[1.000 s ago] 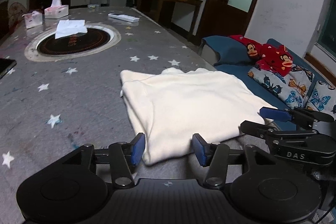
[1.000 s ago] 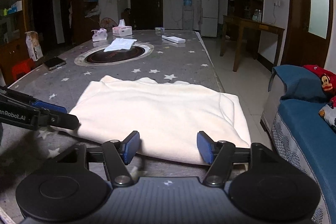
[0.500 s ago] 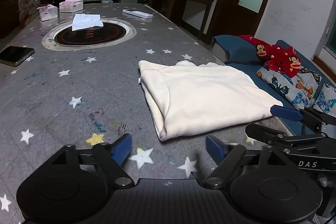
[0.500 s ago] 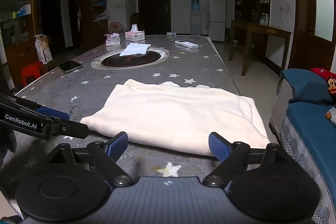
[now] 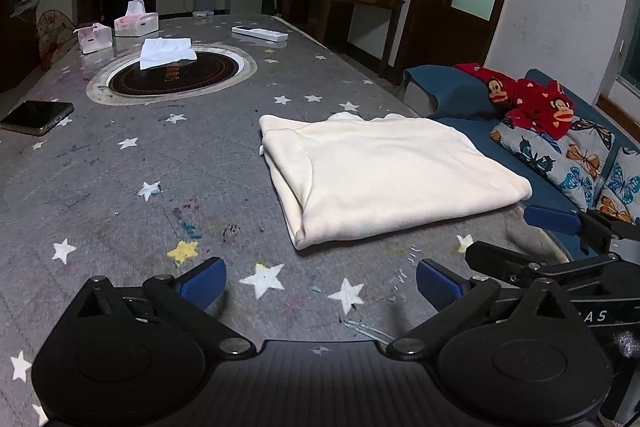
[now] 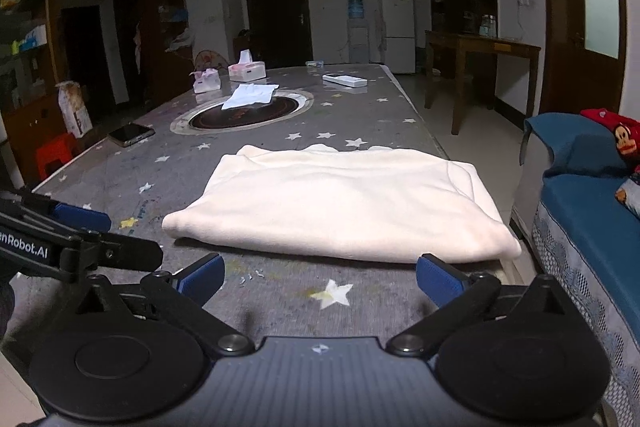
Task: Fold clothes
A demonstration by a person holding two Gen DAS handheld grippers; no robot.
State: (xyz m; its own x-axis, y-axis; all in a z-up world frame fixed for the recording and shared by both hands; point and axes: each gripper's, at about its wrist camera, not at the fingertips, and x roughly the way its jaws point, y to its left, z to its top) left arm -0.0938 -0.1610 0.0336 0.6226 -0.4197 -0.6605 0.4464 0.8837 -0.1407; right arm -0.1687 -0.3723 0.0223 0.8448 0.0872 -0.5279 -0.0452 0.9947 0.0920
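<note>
**Now both tongs back off, and the cream garment sits folded on the table**

Left wrist view first. The left tongs (image 5: pixel 320 285) are spread wide and hold nothing, with only the starry grey table (image 5: pixel 120 187) between the blue fingertips (image 5: pixel 202 283). A second ago those tips sat much closer together, right at the near edge of the cream garment (image 5: pixel 384 179); now there's a clear strip of tabletop between them and the cloth. The garment lies flat as a squarish, layered packet near the table's right-hand edge, just beside the blue sofa (image 5: pixel 460 95). Off to the right the right tongs (image 5: pixel 560 239) poke into view, also clear of the fabric.

Over to the right wrist view. Same story: the right tongs (image 6: pixel 320 281) gape wide and empty over a yellowish star (image 6: pixel 332 293), and they too have pulled back from the cloth and opened further in the last second. The garment (image 6: pixel 344 203) lies just ahead, its thick folded edge facing us, corners fairly square. The left tongs (image 6: pixel 84 239) come in from the left, near the corner but not touching it.

My read: letting go and retreating together looks like a fold just finished. The packet looks compact and neat enough to count as done, though whether another halving is planned I can't tell.
</note>
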